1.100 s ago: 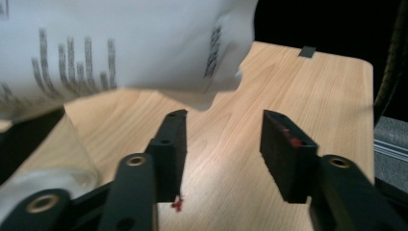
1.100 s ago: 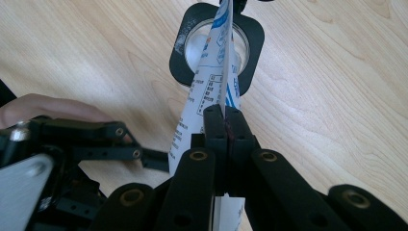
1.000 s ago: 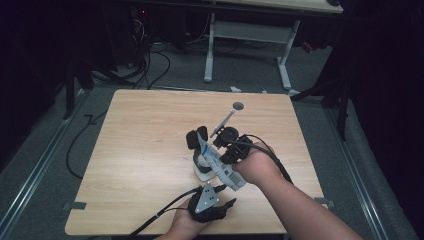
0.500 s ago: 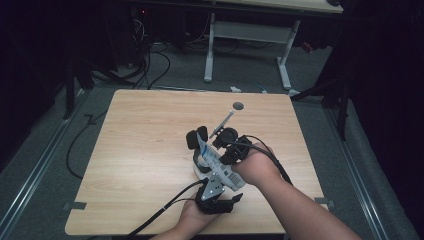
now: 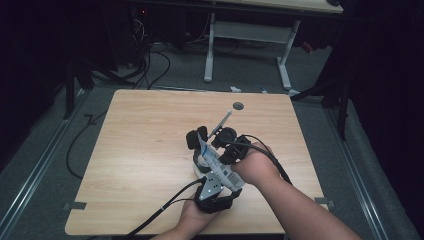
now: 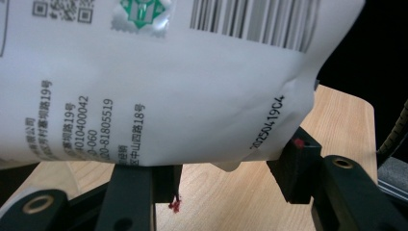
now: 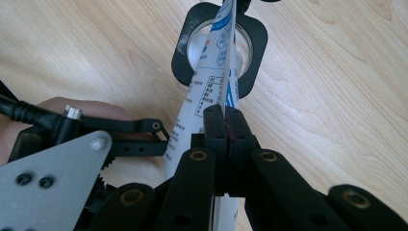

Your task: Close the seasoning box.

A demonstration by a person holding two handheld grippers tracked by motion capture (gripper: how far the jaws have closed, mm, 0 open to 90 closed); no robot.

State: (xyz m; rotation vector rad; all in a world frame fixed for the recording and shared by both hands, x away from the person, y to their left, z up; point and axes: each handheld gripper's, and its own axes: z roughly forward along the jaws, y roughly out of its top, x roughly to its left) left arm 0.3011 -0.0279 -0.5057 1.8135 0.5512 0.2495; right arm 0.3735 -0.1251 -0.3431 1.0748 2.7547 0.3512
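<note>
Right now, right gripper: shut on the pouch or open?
Shut. In the right gripper view the right gripper has its jaws pressed together on the thin edge of the white pouch.

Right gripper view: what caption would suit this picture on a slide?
Right gripper pinching a white printed packet on edge above a black-rimmed cup.
</note>
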